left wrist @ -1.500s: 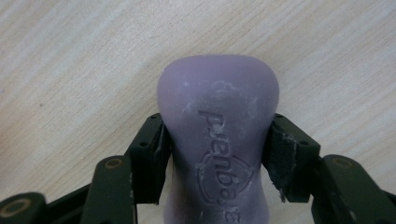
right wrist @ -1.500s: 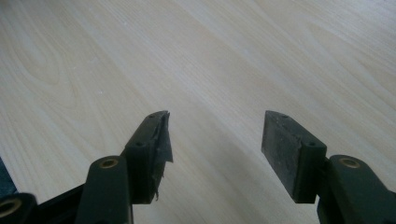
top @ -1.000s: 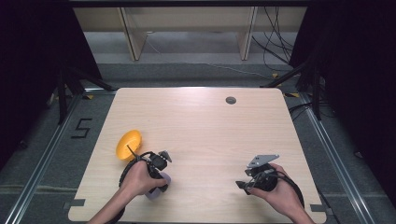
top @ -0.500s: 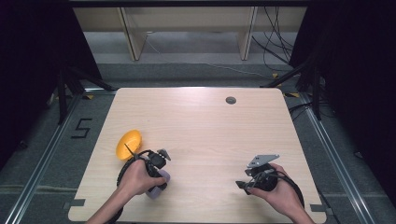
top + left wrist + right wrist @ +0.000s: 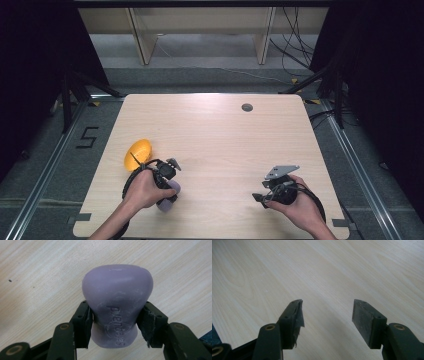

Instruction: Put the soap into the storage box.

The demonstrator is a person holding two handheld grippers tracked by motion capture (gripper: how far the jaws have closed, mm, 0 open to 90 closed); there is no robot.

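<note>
— Left gripper [image 5: 167, 177]?
— At seven o'clock on the table; jaws just closing, pads [image 5: 86, 320] pressed against something held.
— Right gripper [image 5: 270, 192]?
— At five o'clock, jaws parted, pads [image 5: 362, 315] bare.

The high view looks forward and down over the whole table [image 5: 220, 145]. Each gripper view looks closely along its own jaws at the tabletop; all three share that wood.
</note>
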